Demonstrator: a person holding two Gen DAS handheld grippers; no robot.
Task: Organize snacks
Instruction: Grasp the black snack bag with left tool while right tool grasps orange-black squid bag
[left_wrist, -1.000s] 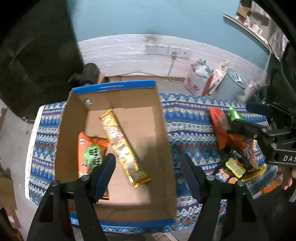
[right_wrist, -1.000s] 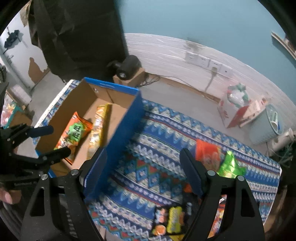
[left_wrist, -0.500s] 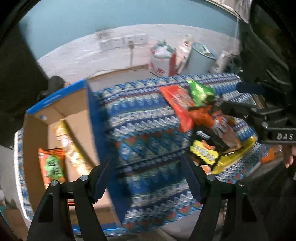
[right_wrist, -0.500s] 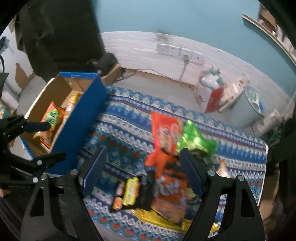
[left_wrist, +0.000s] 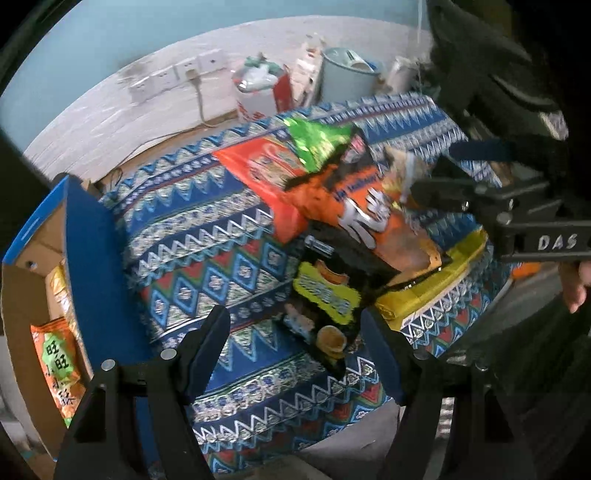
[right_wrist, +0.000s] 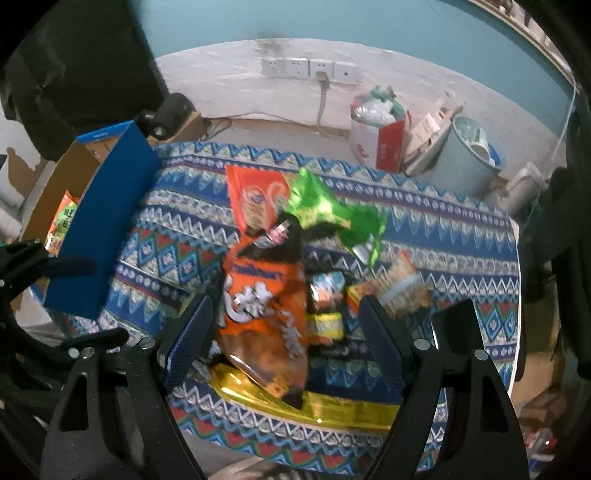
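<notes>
The table wears a woven patterned cloth (right_wrist: 443, 236), matt and soft-looking. The snack bags are glossy foil or plastic: a shiny green bag (right_wrist: 325, 206), an orange bag (right_wrist: 266, 295), a yellow pack (right_wrist: 332, 406). The box (left_wrist: 22, 295) is plain matt cardboard inside, with a smooth blue printed outside.

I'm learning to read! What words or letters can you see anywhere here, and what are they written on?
"DAS": white letters on the right gripper, seen from the left wrist.
"旺旺": on the orange packet in the cardboard box.
Large white characters on the big orange bag: too blurred to read.
Black and yellow packet: unreadable.
</notes>
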